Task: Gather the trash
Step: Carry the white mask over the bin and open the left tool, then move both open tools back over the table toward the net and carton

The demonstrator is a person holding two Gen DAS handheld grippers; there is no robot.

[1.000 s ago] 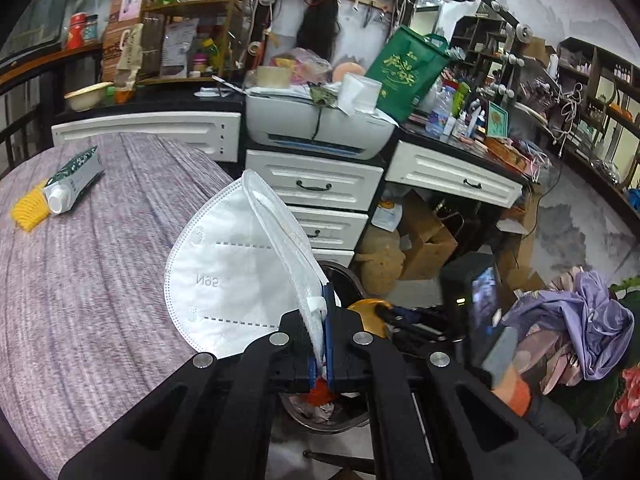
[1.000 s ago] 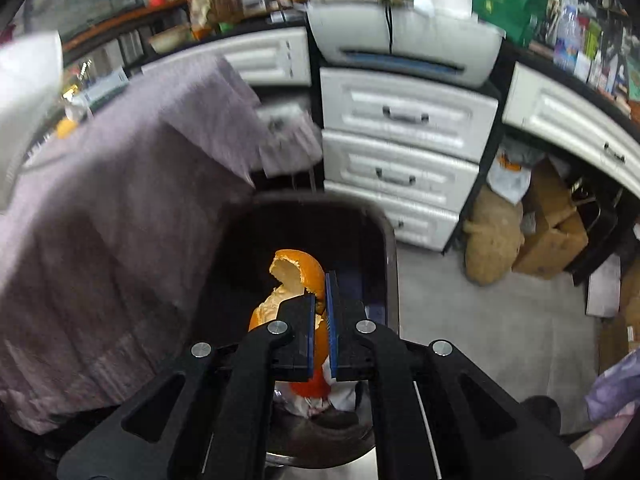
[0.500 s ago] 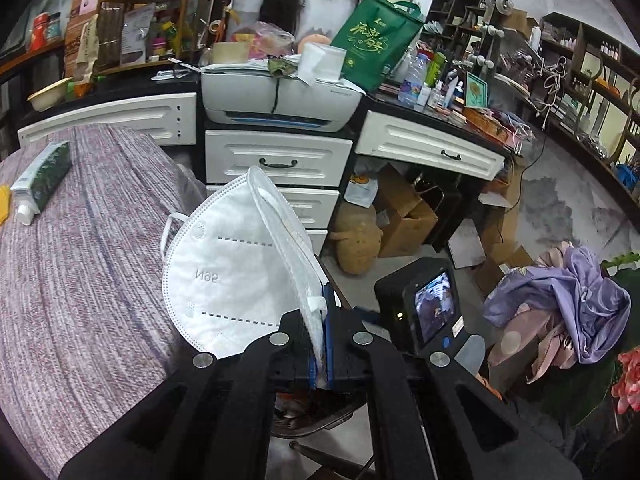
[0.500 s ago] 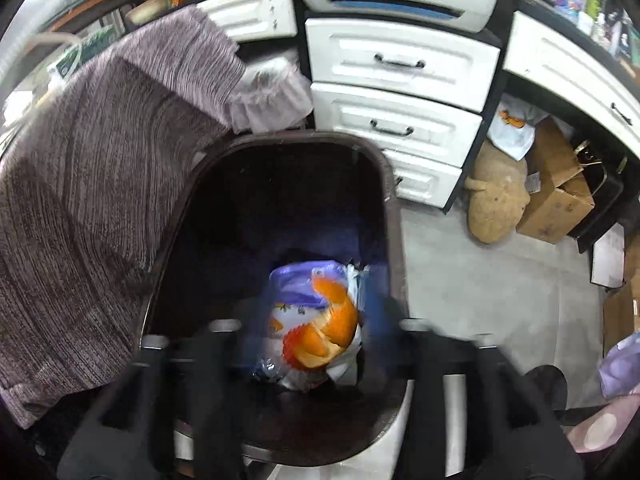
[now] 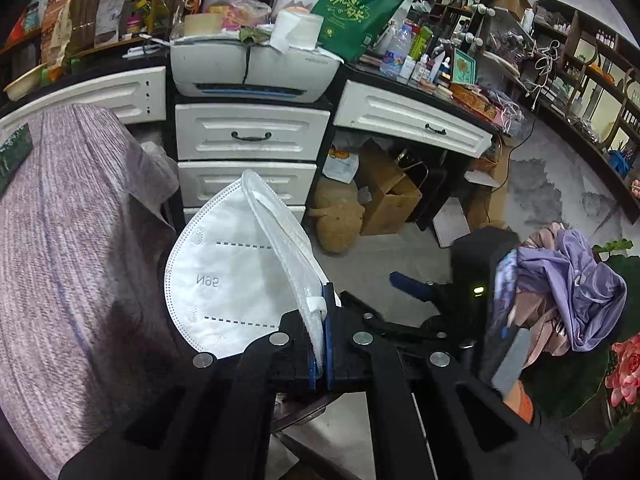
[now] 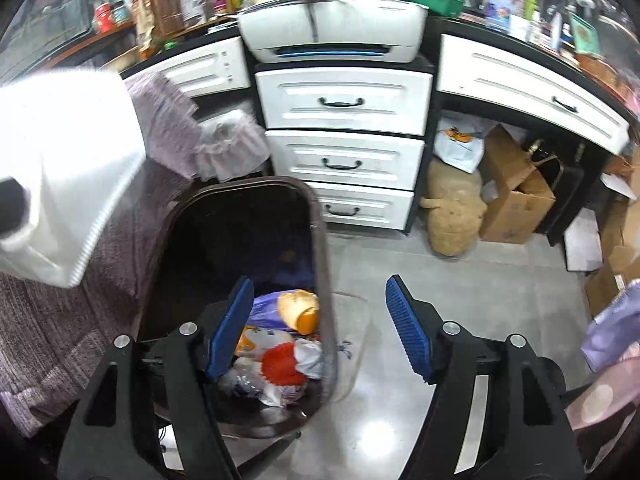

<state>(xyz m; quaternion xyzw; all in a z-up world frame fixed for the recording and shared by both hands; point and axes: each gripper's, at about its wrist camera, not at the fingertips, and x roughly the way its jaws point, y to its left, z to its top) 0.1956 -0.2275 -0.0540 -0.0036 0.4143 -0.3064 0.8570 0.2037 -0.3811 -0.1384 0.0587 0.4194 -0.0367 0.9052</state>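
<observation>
Left gripper (image 5: pixel 323 332) pinches a white face mask (image 5: pixel 236 280) beside the purple tablecloth (image 5: pixel 60 240). Only the right view shows the bin (image 6: pixel 320 248) holding what looks like orange peel (image 6: pixel 300 308); right gripper (image 6: pixel 320 312), just opened wide, holds nothing.

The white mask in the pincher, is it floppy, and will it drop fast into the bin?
The mask probably is light and fairly stiff: pinched at one edge by the left gripper, it stands up unsagging. It would likely flutter, perhaps missing the bin.

The left gripper (image 5: pixel 322 336) points steeply down, its blue pads pressed tight together on a thin white edge; the right gripper (image 6: pixel 320 328), tilted down likewise, has just been opening and holds nothing
</observation>
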